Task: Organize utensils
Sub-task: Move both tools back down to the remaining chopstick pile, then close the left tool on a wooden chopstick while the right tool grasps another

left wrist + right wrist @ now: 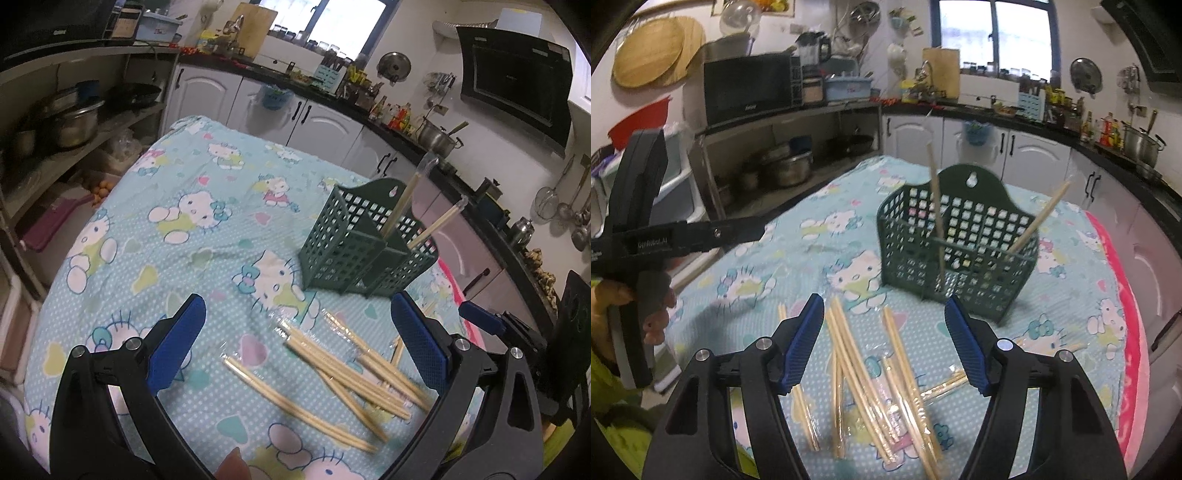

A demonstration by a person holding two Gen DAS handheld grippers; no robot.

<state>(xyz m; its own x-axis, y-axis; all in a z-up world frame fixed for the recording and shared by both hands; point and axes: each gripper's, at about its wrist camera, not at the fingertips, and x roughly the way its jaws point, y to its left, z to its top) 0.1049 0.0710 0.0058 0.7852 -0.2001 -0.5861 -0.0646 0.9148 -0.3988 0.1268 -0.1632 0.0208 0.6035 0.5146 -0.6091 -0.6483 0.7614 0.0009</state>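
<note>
A dark green utensil basket [364, 243] [958, 240] stands on the table and holds two wrapped chopstick pairs [402, 201] [936, 210] upright. Several wrapped chopstick pairs [343, 373] [875, 384] lie loose on the cloth in front of it. My left gripper [299, 332] is open and empty above the loose chopsticks. My right gripper [884, 332] is open and empty, also above the pile. The left gripper's body [646, 236] shows at the left of the right wrist view.
The table wears a light blue cartoon-cat cloth [177, 206] with a pink edge [1123, 295] at the right. Kitchen cabinets [321, 118], a shelf with pots [783, 166] and a counter surround the table.
</note>
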